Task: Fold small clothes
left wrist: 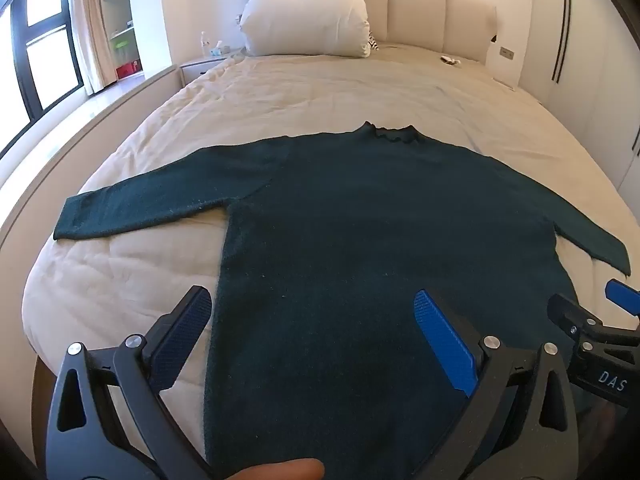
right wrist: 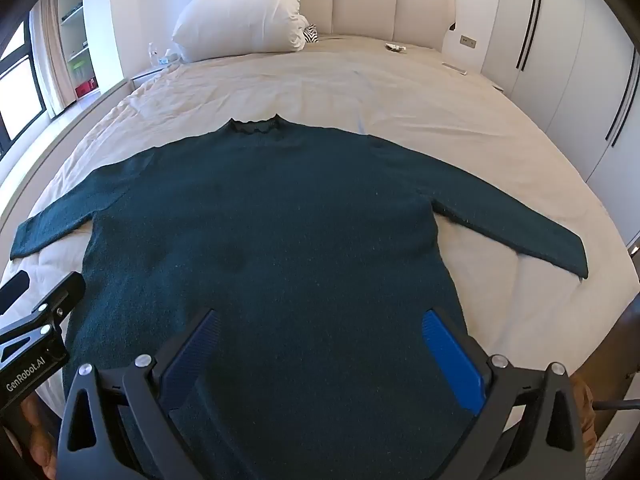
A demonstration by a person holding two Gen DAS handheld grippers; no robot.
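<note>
A dark green sweater (left wrist: 360, 208) is spread flat on the bed (left wrist: 280, 88), front down the middle, both sleeves laid out sideways, collar toward the pillow (left wrist: 306, 16). The left gripper (left wrist: 312, 320) is held over the hem with its jaws wide apart, nothing clamped. The right gripper (right wrist: 324, 340) is likewise held above the lower body, jaws spread, empty. Shelves (left wrist: 120, 20) with small items are seen beside the window.

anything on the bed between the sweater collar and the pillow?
Nothing. Between the sweater collar and the pillow lies only bare, wrinkled bedspread; both wrist views show it.
</note>
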